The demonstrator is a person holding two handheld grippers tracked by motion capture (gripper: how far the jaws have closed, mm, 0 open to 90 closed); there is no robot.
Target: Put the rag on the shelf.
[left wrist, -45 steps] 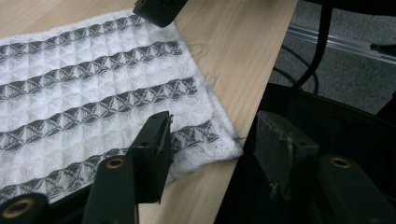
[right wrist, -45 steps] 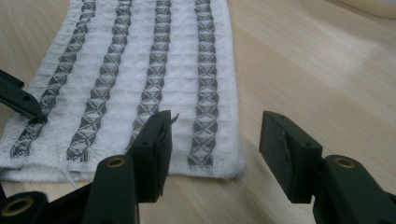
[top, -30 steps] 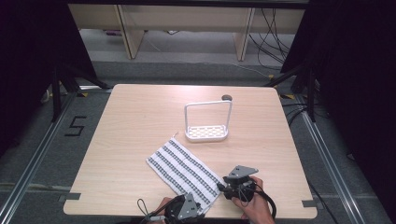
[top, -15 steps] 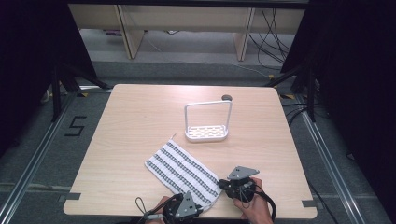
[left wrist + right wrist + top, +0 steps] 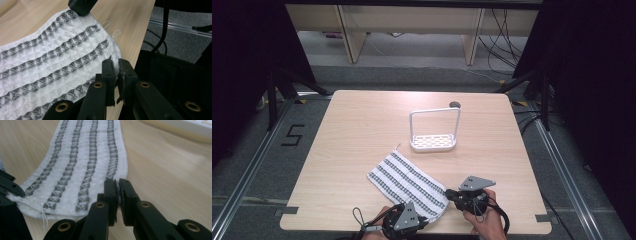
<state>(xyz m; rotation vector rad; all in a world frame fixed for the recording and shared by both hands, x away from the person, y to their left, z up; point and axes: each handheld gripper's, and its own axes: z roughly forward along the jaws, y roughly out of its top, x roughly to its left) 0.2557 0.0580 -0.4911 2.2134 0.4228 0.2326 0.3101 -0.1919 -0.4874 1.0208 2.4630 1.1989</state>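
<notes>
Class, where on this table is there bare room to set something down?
Free: the left side, left of the towel and rack; the far strip behind the rack; the right side beyond it. Crowded: the near edge, where both tools grip the towel.

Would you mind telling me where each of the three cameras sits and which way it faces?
High view: above the person's side, facing forward and down at the table, towel and white rack; both hands show.
Left gripper view: rides the left gripper, looking along jaws shut on the towel's corner.
Right gripper view: rides the right gripper, jaws shut on the towel's edge.
All views share the striped towel.
</notes>
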